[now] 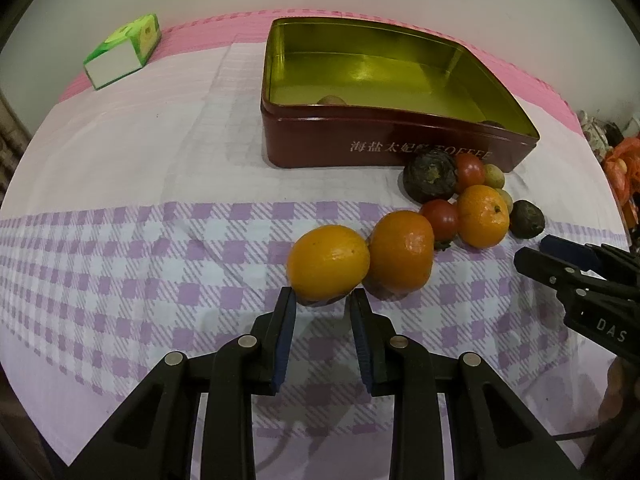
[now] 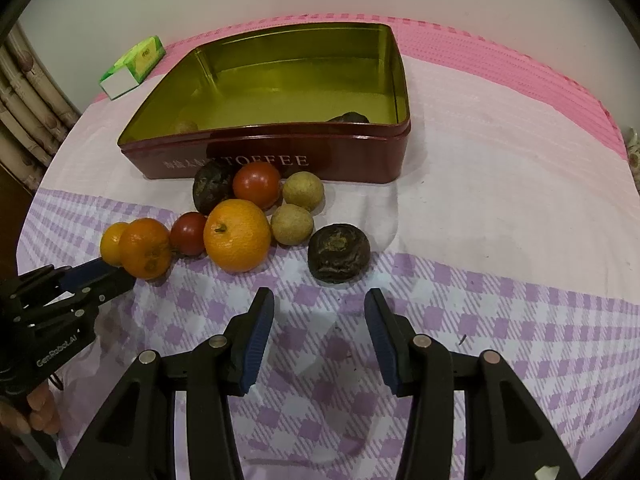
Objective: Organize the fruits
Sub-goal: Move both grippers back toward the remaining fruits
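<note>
The nearest orange point(image 1: 328, 263), long axis lying left-right, is flanked by the released left tool point(image 1: 322, 300), while the right tool point(image 2: 319, 301) is held spread.

My left camera sits low over the surface point(image 1: 120, 208), looking forward along my fingers point(image 1: 286, 320), close to the nearest orange point(image 1: 328, 262), with the tin point(image 1: 384, 136) farther ahead. My right camera sits a little farther back from the fruit, facing the tin's point(image 2: 272, 160) lettered side. Both views share the tin, the fruit cluster, the green box point(image 1: 124, 50) and the back wall. Each also catches the other gripper at its edge: right gripper point(image 1: 536, 250) in the left view, left gripper point(image 2: 108, 274) in the right.
</note>
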A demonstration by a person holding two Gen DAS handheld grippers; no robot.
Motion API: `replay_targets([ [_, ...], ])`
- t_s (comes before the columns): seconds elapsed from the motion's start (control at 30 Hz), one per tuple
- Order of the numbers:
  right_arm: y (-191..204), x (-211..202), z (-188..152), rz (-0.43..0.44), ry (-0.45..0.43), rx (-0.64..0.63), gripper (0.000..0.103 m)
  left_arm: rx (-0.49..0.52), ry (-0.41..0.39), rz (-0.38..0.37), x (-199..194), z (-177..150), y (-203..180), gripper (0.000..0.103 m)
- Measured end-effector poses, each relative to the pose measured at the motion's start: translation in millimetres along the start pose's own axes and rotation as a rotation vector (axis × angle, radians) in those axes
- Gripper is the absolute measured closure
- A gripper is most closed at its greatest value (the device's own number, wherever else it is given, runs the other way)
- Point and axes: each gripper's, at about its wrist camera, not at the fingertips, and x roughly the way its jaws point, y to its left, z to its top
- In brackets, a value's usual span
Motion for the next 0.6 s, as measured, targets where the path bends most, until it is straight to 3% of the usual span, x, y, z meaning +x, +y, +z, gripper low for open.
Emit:
replay_targets([
  [0.6,1.8,18.6,20.9,-0.021,-0.009,-0.024,0.058,-0.021,-0.021,-0.023,7.6,16.4,7.1,0.074],
])
